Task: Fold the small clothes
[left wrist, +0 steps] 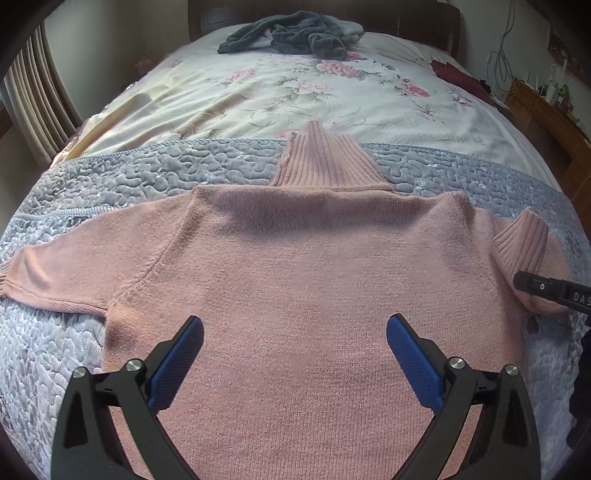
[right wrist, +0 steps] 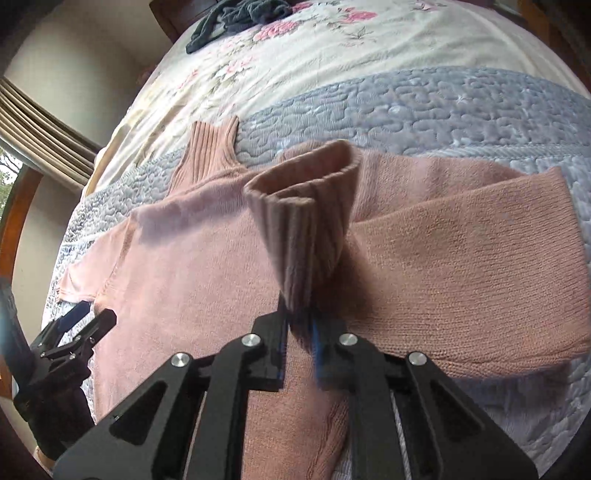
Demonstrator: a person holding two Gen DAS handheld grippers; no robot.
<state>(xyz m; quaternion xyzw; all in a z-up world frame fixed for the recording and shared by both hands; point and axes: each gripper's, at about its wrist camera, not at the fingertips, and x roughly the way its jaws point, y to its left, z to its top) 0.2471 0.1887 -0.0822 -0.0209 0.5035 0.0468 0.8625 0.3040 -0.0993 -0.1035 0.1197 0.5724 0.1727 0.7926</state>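
A pink knitted sweater (left wrist: 303, 266) with a ribbed turtleneck (left wrist: 325, 162) lies flat on a grey quilted blanket (left wrist: 155, 166). My left gripper (left wrist: 295, 328) hovers open over the sweater's body, nothing between its blue pads. My right gripper (right wrist: 300, 317) is shut on the ribbed cuff (right wrist: 306, 218) of the right sleeve (right wrist: 461, 251), holding it lifted and doubled back over the sleeve. In the left wrist view that raised cuff (left wrist: 517, 240) shows at the right edge with the right gripper's finger (left wrist: 543, 288) beside it. The left sleeve (left wrist: 55, 273) lies stretched out to the left.
The bed carries a floral sheet (left wrist: 295, 92) beyond the blanket. A dark grey heap of clothes (left wrist: 288, 35) lies by the headboard, a dark red cloth (left wrist: 458, 75) at the far right. A wooden side table (left wrist: 546, 110) stands right of the bed, curtains (left wrist: 33, 99) at left.
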